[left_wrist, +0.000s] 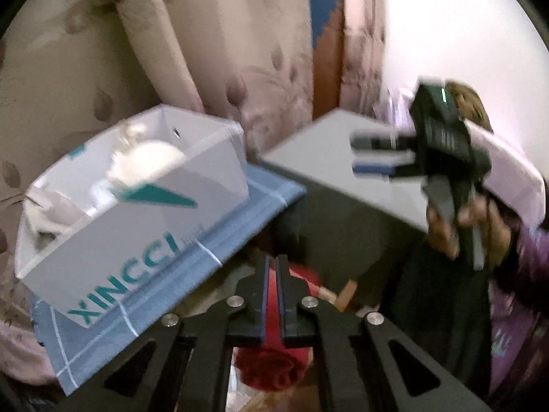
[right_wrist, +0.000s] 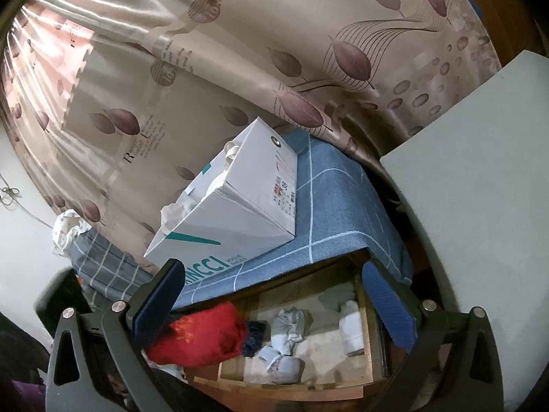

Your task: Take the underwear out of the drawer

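My left gripper (left_wrist: pixel 273 295) has its 2 jaws pressed nearly together on the underwear (left_wrist: pixel 271 367), a red, crumpled, soft piece that shows between my fingers (left_wrist: pixel 265 292) and bunches below them. From my right wrist the same red bundle (right_wrist: pixel 202 333) hangs at the drawer's left end, over its edge. My right gripper (right_wrist: pixel 274 295) has its jaws spread wide, with nothing between them.

The wooden drawer (right_wrist: pixel 274 389) stands pulled out below me. Inside it lie several crumpled white and grey pieces (right_wrist: pixel 286 326), a folded white one (right_wrist: pixel 351 326) to the right, and a dark blue one (right_wrist: pixel 254 338) just beside the red.

Above the drawer a blue checked cloth (right_wrist: pixel 329 213) covers the top, and a white box (right_wrist: pixel 240 213) sits on it, holding pale crumpled stuff (left_wrist: pixel 144 158).
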Demonstrator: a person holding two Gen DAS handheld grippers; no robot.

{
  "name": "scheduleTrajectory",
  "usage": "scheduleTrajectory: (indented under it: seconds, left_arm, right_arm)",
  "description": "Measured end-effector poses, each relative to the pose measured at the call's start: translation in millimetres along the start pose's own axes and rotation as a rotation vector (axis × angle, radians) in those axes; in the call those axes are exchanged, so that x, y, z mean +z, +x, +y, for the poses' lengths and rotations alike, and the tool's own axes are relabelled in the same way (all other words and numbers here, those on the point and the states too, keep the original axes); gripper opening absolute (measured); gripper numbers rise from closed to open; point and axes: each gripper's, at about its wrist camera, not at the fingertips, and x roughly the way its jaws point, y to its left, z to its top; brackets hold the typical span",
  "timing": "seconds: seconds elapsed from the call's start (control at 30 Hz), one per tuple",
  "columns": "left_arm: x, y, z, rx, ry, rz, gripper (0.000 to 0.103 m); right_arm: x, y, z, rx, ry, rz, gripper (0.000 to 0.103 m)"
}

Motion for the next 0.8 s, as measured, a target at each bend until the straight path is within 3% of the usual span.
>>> scheduleTrajectory:
  seconds: [0.17,0.3,0.43,0.63,0.8]
  left_arm:
    - [20.5,-19.8,15.8,0.041,-0.044,-0.042,0.004]
    - [8.0,-8.7,10.1,0.042,0.015,0.025,0.004]
    - [-20.0,29.0,8.7,-0.055,0.010,0.189,0.012]
    - [-65.7,91.2,17.8,-0.118,-0.038,0.398,0.025]
    - [-94.1,145.8,15.8,-0.176,0.062,0.576,0.029]
  right_arm:
    - [-0.9,0.0,1.9,-0.004,-0.010,0.002,0.103]
    - [-1.0,-1.2,2.4,0.000,-0.014,0.001,0.103]
    - [-1.6,-0.5,2.8,0.000,-0.016,0.004,0.103]
    - [-2.6,0.7,5.3,0.000,-0.029,0.009,0.103]
    - [-3.2,2.3,6.4,0.001,-0.034,0.017,0.103]
